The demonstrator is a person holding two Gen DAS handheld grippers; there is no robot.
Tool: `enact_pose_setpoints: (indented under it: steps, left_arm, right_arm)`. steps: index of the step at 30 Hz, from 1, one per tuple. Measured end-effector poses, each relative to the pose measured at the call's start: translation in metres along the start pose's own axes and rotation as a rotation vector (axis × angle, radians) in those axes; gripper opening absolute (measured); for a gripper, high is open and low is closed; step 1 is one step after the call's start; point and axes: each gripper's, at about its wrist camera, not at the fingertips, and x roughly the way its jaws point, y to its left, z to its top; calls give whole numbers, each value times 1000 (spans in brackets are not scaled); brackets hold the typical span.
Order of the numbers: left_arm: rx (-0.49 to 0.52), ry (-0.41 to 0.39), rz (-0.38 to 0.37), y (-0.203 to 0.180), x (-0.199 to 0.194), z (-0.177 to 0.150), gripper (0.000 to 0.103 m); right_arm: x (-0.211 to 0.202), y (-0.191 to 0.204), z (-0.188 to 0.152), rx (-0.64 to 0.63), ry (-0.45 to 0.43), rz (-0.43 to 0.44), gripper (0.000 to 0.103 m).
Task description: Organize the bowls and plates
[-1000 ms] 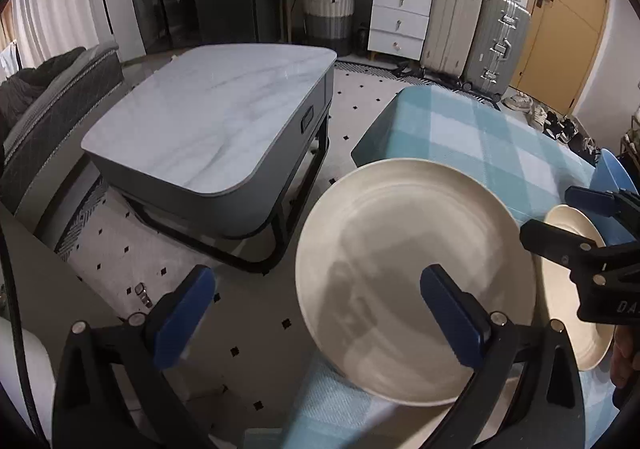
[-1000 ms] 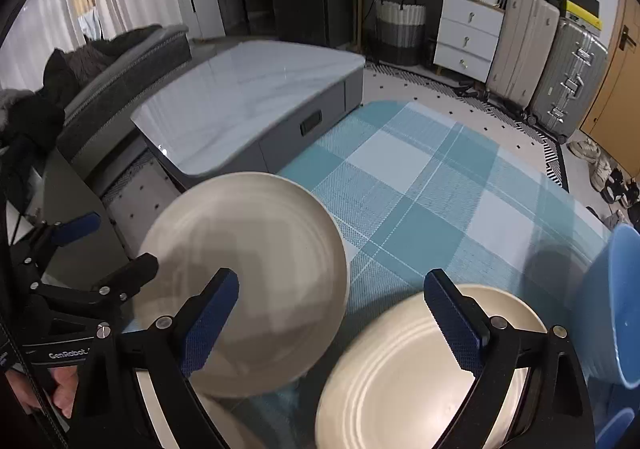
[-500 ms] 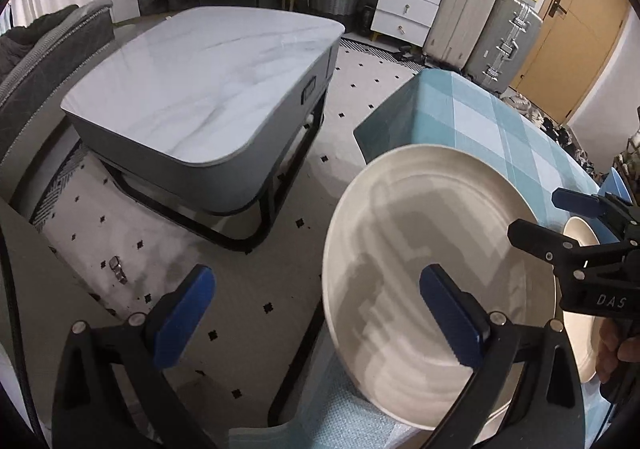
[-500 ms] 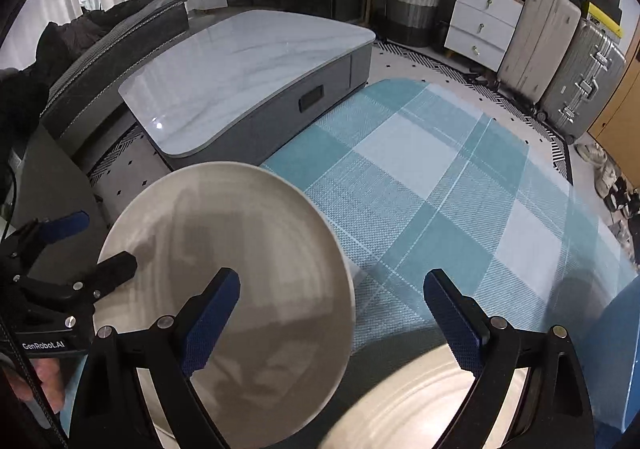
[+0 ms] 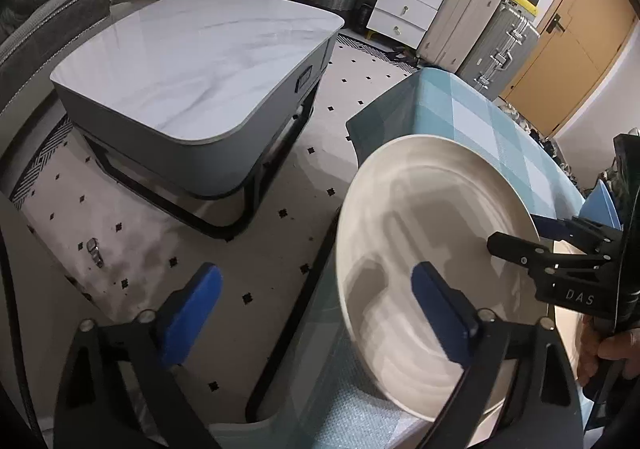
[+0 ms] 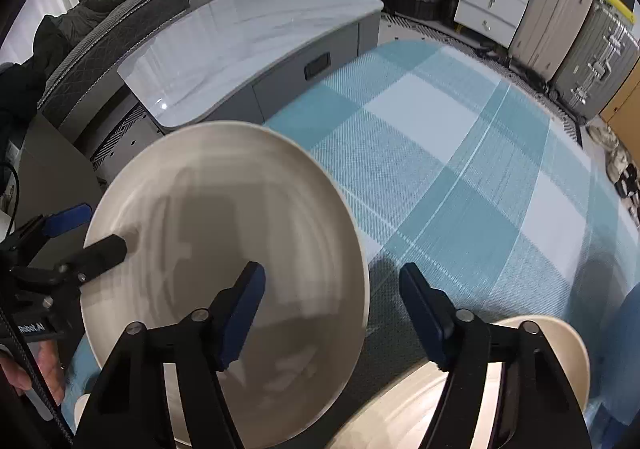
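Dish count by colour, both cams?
Cream: 2, the tilted plate and the second plate
Blue: 1, the blue dish, only partly in view
Total: 3

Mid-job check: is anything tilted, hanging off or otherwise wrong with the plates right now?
Yes. The large cream plate is tilted rather than lying flat, and it sits right at the edge of the checked table. The left gripper and right gripper both straddle its rim with jaws apart. Nothing looks broken or spilled.
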Motion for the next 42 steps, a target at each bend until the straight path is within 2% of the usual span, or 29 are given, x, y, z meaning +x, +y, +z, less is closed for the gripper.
enact_pose_setpoints:
  steps: [3,4,5,7,9,14,18,21,23,26,30,34,38,42]
  left_arm:
    - [5,1,-4,2,2,-1,85]
    - [4,8,-7,2,4,-1,82]
    - [2,11,-13,3,5,-2,75]
    - [-1,21,-27,4,7,-2,69]
    - [6,13,-29,4,5,-3,66]
    - [19,13,-50,5,2,-5,53]
    - [60,7,-33,3,-2,-4,48]
    - [38,18,-65,9,-3,-3,44]
    - [16,24,-94,12,-4,-3,35]
    - [11,28,-116,13,-5,-5,29]
    - [37,25,-96,7,-8,-6,27]
    - [25,30,-97,9,-8,-6,23]
    - [49,34,-95,5,-9,-6,11]
    - [51,34,-98,5,-10,-5,7]
  right_arm:
    - [0,-1,-1,3,-8,5,64]
    - [-1,-2,-1,7,-10,-3,60]
    - [-2,-1,-1,9,-12,-2,53]
    - [-3,0,-2,10,-10,9,48]
    - [-4,1,-2,7,-8,6,46]
    - [-5,-3,-6,35,-7,27,40]
    - [-8,-7,-6,55,-12,9,35]
    - [-12,-9,-8,64,-15,10,32]
    - [-13,-8,-9,63,-15,7,28]
    - [-14,-6,-11,53,1,12,23]
    - [-17,-4,-11,29,-12,-3,22]
    - [-18,-7,-13,46,-16,0,13]
    - [-19,-4,-16,49,-9,1,12]
    - [-21,-1,-17,42,-11,-2,12]
